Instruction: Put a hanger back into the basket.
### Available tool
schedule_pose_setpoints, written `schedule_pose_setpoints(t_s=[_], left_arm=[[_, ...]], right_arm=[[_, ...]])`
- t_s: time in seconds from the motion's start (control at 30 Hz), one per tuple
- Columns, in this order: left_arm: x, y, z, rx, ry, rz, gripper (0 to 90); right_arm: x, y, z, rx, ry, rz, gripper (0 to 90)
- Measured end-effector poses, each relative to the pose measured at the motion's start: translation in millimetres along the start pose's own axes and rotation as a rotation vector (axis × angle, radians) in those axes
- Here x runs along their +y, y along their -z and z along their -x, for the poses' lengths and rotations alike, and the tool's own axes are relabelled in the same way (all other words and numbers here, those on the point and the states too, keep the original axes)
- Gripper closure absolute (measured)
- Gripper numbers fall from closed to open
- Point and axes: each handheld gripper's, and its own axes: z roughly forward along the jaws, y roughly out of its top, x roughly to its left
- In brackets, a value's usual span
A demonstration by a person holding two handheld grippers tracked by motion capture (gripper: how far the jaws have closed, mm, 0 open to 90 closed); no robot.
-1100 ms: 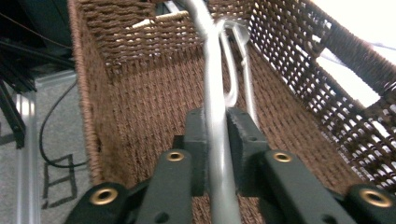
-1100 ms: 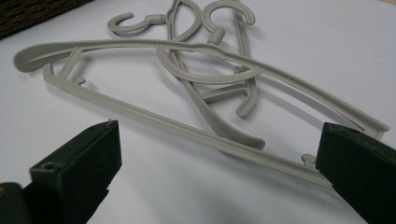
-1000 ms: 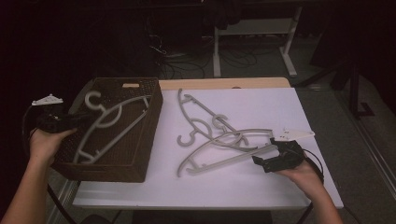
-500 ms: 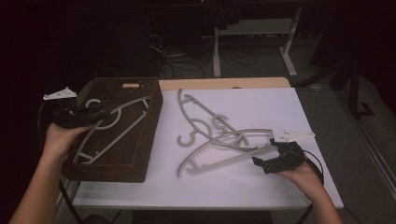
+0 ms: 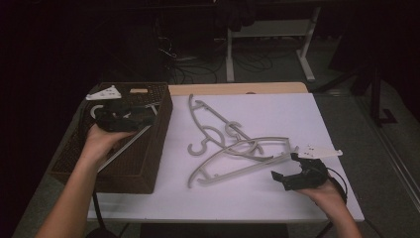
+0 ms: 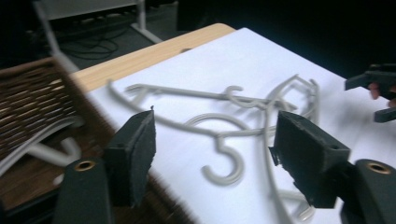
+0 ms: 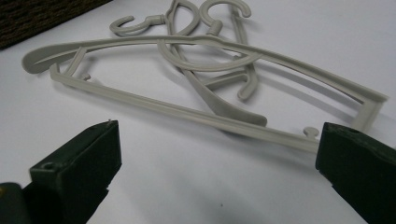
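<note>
Black foam-padded left gripper (image 5: 148,118) | woven basket (image 5: 148,163) | grey plastic hangers (image 5: 233,158)

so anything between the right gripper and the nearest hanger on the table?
Nothing visible. The right gripper sits open on the white tabletop, with bare surface up to the bottom bar of the nearest hanger. The other hangers lie tangled beyond it, not in front.

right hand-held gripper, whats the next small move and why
Probably ease the right hand-held gripper forward to the nearest hanger: its jaws stand open and empty just short of that hanger's bar, while the left hand-held gripper, jaws just opened, is empty above the basket.
</note>
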Motion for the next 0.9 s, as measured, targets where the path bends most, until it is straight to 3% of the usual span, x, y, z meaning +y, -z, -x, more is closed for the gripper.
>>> schedule_pose_setpoints(t_s=[0.13,0.23,0.43,0.73,0.9], left_arm=[[7.4,-20.1,17.1,-0.044,-0.013,-0.004,25.2],[12.3,-35.2,32.0,-0.079,-0.030,-0.006,23.0],[17.0,-59.6,56.9,-0.132,-0.055,-0.011,18.6],[4.8,-97.0,78.8,-0.181,-0.072,-0.039,13.5],[-3.7,-115.8,86.6,-0.187,-0.095,-0.060,12.7]], right_arm=[[-9.7,0.3,2.7,-0.005,0.010,0.014,0.0],[-11.8,-2.8,6.9,0.003,-0.013,0.029,0.1],[-10.3,-9.2,5.5,0.008,-0.007,-0.003,0.0],[-3.1,-19.9,-6.4,0.026,0.023,-0.036,0.0],[-1.9,-21.8,-8.6,0.039,0.016,-0.034,0.0]])
